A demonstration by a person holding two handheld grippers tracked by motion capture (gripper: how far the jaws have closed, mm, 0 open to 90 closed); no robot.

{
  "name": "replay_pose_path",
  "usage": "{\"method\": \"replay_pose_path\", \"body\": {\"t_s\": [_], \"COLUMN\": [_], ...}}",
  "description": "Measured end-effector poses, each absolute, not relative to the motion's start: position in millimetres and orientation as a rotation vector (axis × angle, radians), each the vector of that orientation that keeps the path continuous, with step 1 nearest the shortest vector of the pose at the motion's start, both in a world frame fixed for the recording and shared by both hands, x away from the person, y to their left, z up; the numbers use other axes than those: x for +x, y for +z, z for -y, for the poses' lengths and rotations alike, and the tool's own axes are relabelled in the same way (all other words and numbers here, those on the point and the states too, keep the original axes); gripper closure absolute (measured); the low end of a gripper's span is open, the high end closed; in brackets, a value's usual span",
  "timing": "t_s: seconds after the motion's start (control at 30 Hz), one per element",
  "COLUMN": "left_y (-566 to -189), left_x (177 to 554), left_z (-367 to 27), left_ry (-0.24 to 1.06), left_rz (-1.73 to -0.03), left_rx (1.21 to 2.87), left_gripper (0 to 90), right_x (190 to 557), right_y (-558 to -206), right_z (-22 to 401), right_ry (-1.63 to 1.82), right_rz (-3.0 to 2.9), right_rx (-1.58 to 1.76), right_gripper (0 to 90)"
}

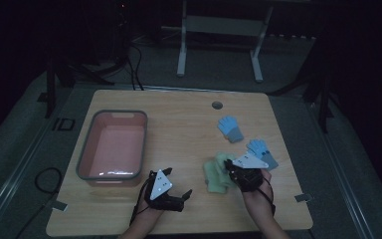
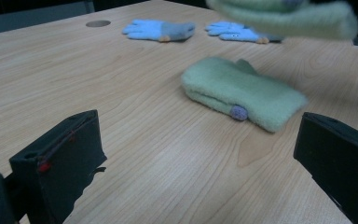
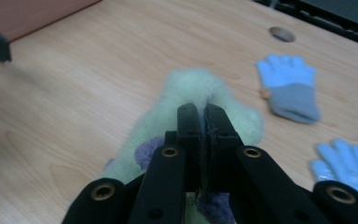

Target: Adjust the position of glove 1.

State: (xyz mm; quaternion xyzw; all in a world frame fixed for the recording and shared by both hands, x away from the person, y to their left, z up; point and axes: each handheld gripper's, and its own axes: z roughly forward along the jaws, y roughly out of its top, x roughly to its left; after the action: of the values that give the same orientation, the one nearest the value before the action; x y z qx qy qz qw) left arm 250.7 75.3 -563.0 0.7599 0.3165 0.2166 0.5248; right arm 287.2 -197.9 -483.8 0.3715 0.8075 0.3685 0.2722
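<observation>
**Thin pinch on a fluffy mitten, with the bin well off to my left**

My right gripper (image 3: 204, 122) is clamped tight on a green mitten (image 3: 200, 91), the two jaws pressed almost together with just a fold of fleece between them. In the right gripper view the mitten hangs off the tips and bulges out to either side, so most of its bulk is outside the grip. That is the main risk: a soft, fuzzy fabric held by a small pinch can creep out under its own weight, more so if I swing it quickly.

Just beneath and beside the tool lies the second green mitten (image 2: 242, 93), flat on the table (image 1: 179, 129). The dangling end of the held one could brush it and drag it along, or snag on it.

Beyond my tips, two blue gloves (image 3: 289, 88) sit apart from each other, clear of my path.

My left gripper (image 1: 179, 195) rests near the table's front edge with its jaws spread wide and nothing between them. It sits between me and the pink bin (image 1: 112, 144). If that is where the mitten goes, a low carry might clip it or the bin's near rim; the light is dim, so I can't judge clearance well.
</observation>
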Motion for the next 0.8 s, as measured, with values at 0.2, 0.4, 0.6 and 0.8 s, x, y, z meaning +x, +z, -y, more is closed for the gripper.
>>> {"method": "replay_pose_path", "body": {"t_s": [0.2, 0.4, 0.6, 0.8], "left_y": [-563.0, -563.0, -563.0, -563.0], "left_x": [250.5, 250.6, 250.6, 251.0], "left_z": [-74.9, -74.7, -74.6, -74.5], "left_ry": [0.522, 0.52, 0.52, 0.516], "left_rz": [-0.756, -0.756, -0.755, -0.754], "left_rx": [1.823, 1.825, 1.827, 1.831], "left_gripper": [1.5, 1.6, 1.5, 1.5], "right_x": [289.1, 292.7, 293.4, 293.9], "right_y": [-500.8, -514.7, -529.8, -528.4], "right_z": [180.2, 168.7, 168.4, 171.1], "right_ry": [0.945, 0.916, 0.895, 0.935], "right_rz": [-2.213, -2.259, -2.287, -2.3], "right_rx": [0.973, 0.967, 0.982, 0.991], "right_gripper": [86.3, 86.0, 84.7, 75.5]}}
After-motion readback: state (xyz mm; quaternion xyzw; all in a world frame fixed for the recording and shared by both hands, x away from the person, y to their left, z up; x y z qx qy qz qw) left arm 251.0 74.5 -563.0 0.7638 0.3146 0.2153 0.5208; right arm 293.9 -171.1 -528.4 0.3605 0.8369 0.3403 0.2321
